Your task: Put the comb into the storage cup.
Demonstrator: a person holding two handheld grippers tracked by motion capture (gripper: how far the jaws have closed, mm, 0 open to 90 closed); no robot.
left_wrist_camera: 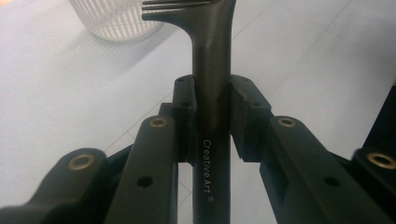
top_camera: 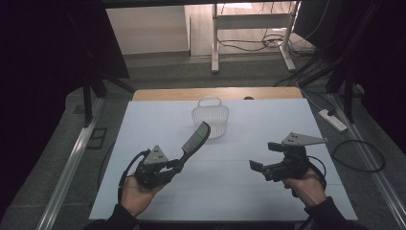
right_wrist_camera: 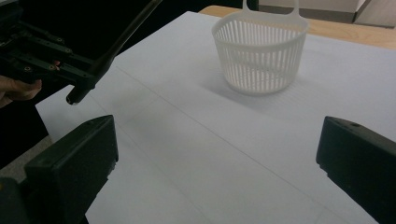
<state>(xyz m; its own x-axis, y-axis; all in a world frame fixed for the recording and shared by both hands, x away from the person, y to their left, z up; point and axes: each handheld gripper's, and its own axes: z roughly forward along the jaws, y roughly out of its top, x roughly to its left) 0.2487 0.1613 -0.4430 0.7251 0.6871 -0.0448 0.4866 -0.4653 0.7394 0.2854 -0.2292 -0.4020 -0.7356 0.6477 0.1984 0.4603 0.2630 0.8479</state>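
Two grippers over a white table, one in each of the person's hands, both toward the near edge.

Left gripper: clamped on a dark comb by its handle. Comb slants up and away from the jaws, its toothed end held in the air just short of the basket, near it but apart as far as the high view lets me judge. Left hand sits close to the table's near-left corner; a bare strip of white lies between it and the left edge.

Middle: open white surface between the two grippers, nothing lying on it. Basket is white, slatted, with a loop handle, standing upright toward the far edge, with a strip of bare wood behind it.

Right gripper: jaws wide apart, nothing between them, pointing across the table toward the left. Right hand near the near-right corner; clear white beyond it to the right edge.

Writing: the left gripper view shows the comb handle pinched between both pads, with "Creative Art" printed in pale letters along it, plus a small mark after the words. The teeth show at the top of that view, with the basket wall behind.

Right gripper view gives the low side angle: basket slats and handle clear, and the butt end of the comb handle sticking out past the left gripper's jaws, above the table.
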